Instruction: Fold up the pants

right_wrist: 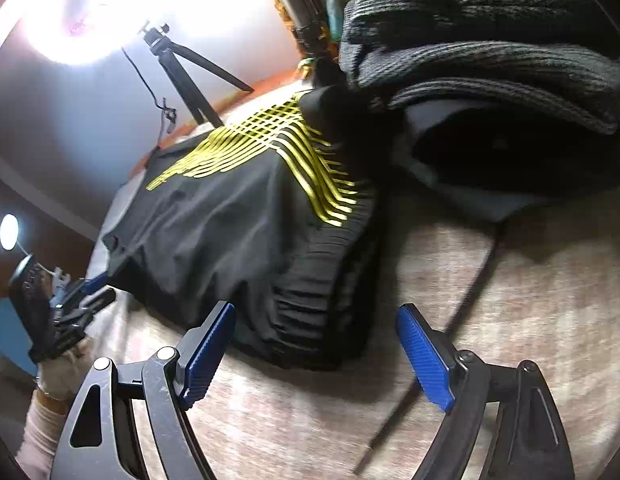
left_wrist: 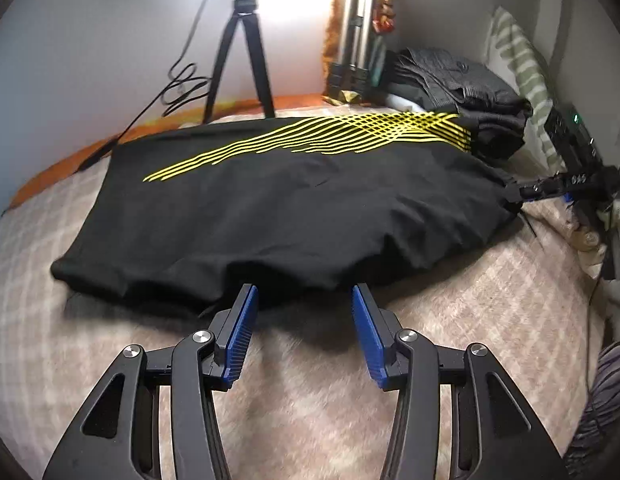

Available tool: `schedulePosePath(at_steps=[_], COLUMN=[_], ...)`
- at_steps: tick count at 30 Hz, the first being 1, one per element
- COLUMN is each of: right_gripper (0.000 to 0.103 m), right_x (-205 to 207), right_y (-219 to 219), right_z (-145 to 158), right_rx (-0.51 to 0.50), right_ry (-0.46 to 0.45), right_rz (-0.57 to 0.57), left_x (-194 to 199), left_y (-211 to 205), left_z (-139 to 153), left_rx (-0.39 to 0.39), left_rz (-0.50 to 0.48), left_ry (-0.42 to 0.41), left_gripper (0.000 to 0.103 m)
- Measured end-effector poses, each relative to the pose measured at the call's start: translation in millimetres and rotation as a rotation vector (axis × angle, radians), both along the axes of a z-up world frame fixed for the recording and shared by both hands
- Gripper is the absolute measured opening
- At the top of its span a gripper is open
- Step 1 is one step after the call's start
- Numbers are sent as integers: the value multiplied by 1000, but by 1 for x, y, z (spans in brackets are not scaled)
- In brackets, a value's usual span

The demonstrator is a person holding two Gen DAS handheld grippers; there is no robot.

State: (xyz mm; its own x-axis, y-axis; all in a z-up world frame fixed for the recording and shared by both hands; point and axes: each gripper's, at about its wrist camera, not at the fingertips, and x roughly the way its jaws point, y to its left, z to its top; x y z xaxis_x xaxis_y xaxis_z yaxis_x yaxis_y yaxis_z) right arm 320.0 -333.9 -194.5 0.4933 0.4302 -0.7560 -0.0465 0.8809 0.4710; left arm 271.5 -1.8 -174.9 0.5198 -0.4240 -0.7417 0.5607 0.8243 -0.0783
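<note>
Black pants (left_wrist: pixel 269 208) with yellow wavy stripes lie folded on the checked bed cover (left_wrist: pixel 450 320). They also show in the right wrist view (right_wrist: pixel 229 240), with the ribbed waistband (right_wrist: pixel 326 300) nearest. My left gripper (left_wrist: pixel 303 300) is open and empty, its blue pads at the near edge of the pants. My right gripper (right_wrist: pixel 316 320) is open and empty just in front of the waistband. The right gripper shows at the pants' right end in the left wrist view (left_wrist: pixel 522 192). The left gripper shows at the far left in the right wrist view (right_wrist: pixel 93 292).
A stack of folded dark grey clothes (left_wrist: pixel 462 88) lies right behind the pants, also in the right wrist view (right_wrist: pixel 490 40). A black tripod (left_wrist: pixel 241 60) and cable (left_wrist: pixel 181 84) stand at the back. A striped pillow (left_wrist: pixel 526 76) lies at the right. A drawstring (right_wrist: pixel 430 360) trails over the cover.
</note>
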Motion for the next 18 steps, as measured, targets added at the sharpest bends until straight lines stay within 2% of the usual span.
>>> schedulePosePath(at_steps=[3, 4, 6, 10, 11, 12, 13, 14, 18], right_gripper=[59, 37, 34, 28, 27, 27, 26, 25, 24], right_x=[4, 6, 9, 9, 9, 10, 10, 11, 13], right_y=[7, 8, 4, -5, -7, -10, -12, -16, -17], right_z=[1, 1, 1, 18, 26, 31, 36, 41, 55], right_rx=[-17, -16, 67, 109, 128, 139, 149, 168, 193], right_ry=[-5, -5, 17, -18, -29, -35, -38, -39, -51], right_rz=[0, 9, 18, 5, -2, -9, -19, -28, -42], left_x=[3, 5, 7, 3, 3, 3, 5, 8, 16], left_y=[-11, -14, -17, -33, -35, -36, -36, -33, -16], left_z=[-3, -4, -7, -11, -11, -10, -8, -5, 12], left_rx=[10, 3, -8, 41, 47, 47, 48, 31, -88], left_rz=[-29, -36, -57, -119, -136, -149, -156, -161, -180], left_ry=[-8, -3, 8, -11, -11, -7, 1, 21, 87], left_gripper=[47, 47, 47, 47, 44, 35, 15, 10, 6])
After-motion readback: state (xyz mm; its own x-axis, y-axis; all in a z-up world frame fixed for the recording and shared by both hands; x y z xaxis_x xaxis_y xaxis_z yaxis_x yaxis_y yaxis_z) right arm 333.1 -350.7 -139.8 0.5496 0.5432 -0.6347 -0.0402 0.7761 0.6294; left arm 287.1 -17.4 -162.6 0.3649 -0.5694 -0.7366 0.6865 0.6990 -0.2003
